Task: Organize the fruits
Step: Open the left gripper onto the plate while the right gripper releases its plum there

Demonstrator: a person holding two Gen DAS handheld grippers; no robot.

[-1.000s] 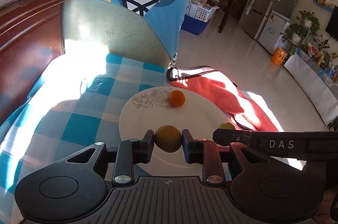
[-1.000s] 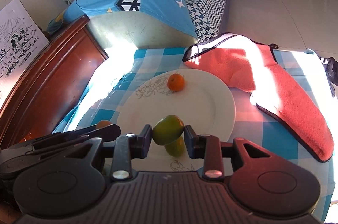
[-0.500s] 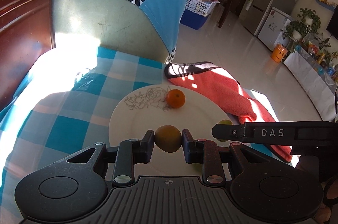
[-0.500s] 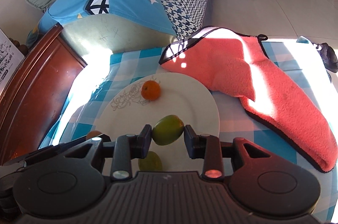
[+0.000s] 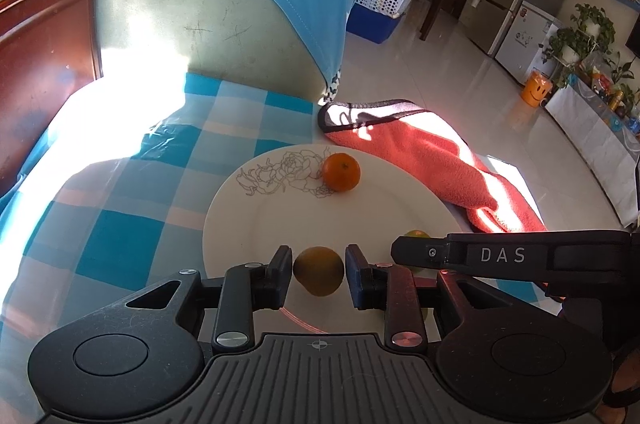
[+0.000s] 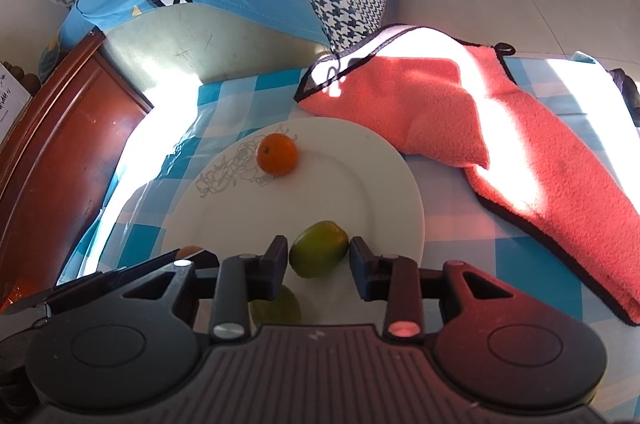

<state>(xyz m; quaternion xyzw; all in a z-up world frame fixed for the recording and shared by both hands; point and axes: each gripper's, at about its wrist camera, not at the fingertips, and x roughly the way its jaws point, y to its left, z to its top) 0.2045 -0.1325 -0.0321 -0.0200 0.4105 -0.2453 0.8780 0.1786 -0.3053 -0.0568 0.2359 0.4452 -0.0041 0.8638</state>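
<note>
Low in each frame, the left gripper (image 5: 319,274) and right gripper (image 6: 319,264), jaws just opening, flank a yellow-brown fruit (image 5: 319,270) and a green fruit (image 6: 318,254) on the white plate (image 5: 384,208).

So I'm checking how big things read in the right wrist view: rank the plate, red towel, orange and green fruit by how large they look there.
1. Red towel, covering the most picture.
2. White plate.
3. Green fruit, which sits nearest the lens between the right gripper fingers, so its lead is unsure.
4. Orange, farther back.

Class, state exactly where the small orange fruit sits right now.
The orange fruit sits on the white plate's far side, touching its flower drawing, left of the red towel.
</note>
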